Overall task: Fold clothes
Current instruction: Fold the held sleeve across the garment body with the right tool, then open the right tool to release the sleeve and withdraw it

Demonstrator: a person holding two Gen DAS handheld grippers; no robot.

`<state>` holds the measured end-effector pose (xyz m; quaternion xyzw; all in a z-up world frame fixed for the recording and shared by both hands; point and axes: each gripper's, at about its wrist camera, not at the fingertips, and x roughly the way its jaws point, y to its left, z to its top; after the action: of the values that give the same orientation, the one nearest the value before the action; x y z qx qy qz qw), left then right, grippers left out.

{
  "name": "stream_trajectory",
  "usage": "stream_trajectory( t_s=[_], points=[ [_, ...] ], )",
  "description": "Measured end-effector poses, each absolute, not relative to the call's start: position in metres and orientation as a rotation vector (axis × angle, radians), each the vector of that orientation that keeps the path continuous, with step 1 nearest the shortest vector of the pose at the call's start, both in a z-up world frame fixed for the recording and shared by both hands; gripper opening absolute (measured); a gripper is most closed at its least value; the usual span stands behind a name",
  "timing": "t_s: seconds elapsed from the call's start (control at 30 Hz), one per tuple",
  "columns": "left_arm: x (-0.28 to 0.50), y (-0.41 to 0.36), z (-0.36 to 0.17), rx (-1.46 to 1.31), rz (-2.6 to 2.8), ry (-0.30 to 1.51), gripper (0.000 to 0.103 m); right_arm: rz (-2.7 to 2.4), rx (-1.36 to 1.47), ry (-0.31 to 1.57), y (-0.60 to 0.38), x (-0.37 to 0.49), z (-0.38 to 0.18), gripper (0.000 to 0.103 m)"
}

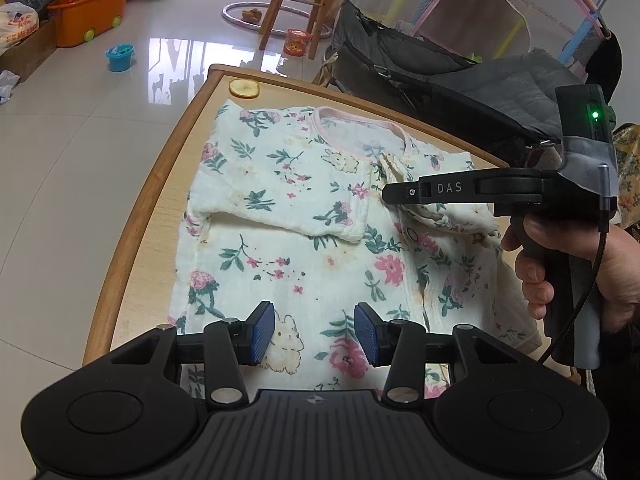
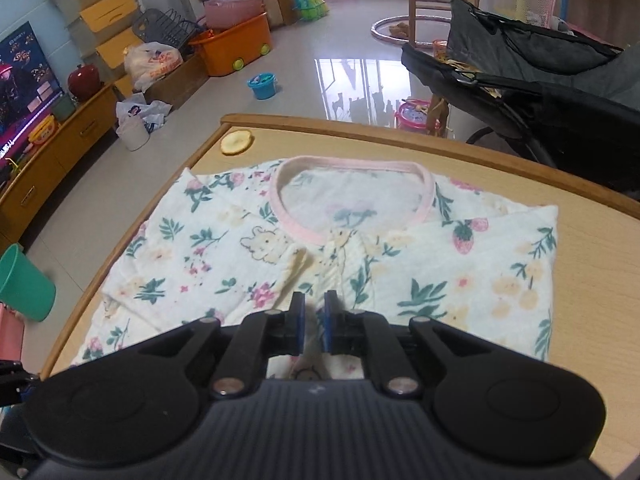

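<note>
Low at 6 o'clock, holds left tool (image 1: 314, 336) open, blue pads well apart, nothing between them, just above floral garment (image 1: 280, 264). Holds right tool (image 2: 314, 320) parted by only a narrow slit, pressing on nothing visibly, over cloth below pink neckline (image 2: 352, 166) at 12 o'clock. Shows garment lying flat mid-worktop (image 1: 160, 208), one sleeve (image 1: 288, 208) folded across chest. Shows hand (image 1: 600, 280) on right tool's handle at 3 o'clock, yellow disc (image 1: 244, 89) at 11 o'clock near worktop corner.

1 garment (image 1: 304, 220), 1 table (image 1: 132, 232), 2 grippers (image 1: 314, 334) (image 2: 314, 322), 1 orange bin (image 2: 236, 44), 1 blue bucket (image 2: 262, 85), 1 stool (image 1: 298, 4).
</note>
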<state>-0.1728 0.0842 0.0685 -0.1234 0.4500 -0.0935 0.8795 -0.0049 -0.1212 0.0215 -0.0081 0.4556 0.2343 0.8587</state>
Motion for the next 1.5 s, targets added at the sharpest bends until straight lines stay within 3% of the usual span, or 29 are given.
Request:
stream_trajectory(
  t_s=[0.33, 0.4, 0.47, 0.53, 0.9, 1.3, 1.5],
  points=[
    [-0.173, 0.083, 0.068, -0.255, -0.195, 0.940, 0.047, 0.531, 0.022, 0.906, -0.120, -0.010, 0.042, 0.017],
    [-0.173, 0.083, 0.068, -0.255, -0.193, 0.940, 0.047, 0.536, 0.030, 0.892, -0.121, -0.011, 0.047, 0.021],
    [-0.173, 0.084, 0.068, -0.256, -0.190, 0.940, 0.047, 0.542, 0.038, 0.878, -0.121, -0.012, 0.052, 0.032],
    [-0.174, 0.085, 0.069, -0.259, -0.188, 0.937, 0.047, 0.546, 0.047, 0.865, -0.122, -0.014, 0.056, 0.034],
    [-0.174, 0.085, 0.070, -0.262, -0.190, 0.930, 0.047, 0.503, 0.109, 0.828, -0.152, -0.007, 0.071, 0.036],
    [-0.167, 0.091, 0.075, -0.275, -0.139, 0.916, 0.047, 0.462, 0.089, 0.946, -0.170, -0.015, 0.022, 0.036],
    [-0.161, 0.087, 0.078, -0.254, -0.132, 0.928, 0.047, 0.457, 0.123, 0.912, -0.179, -0.029, 0.028, 0.036]
  ],
)
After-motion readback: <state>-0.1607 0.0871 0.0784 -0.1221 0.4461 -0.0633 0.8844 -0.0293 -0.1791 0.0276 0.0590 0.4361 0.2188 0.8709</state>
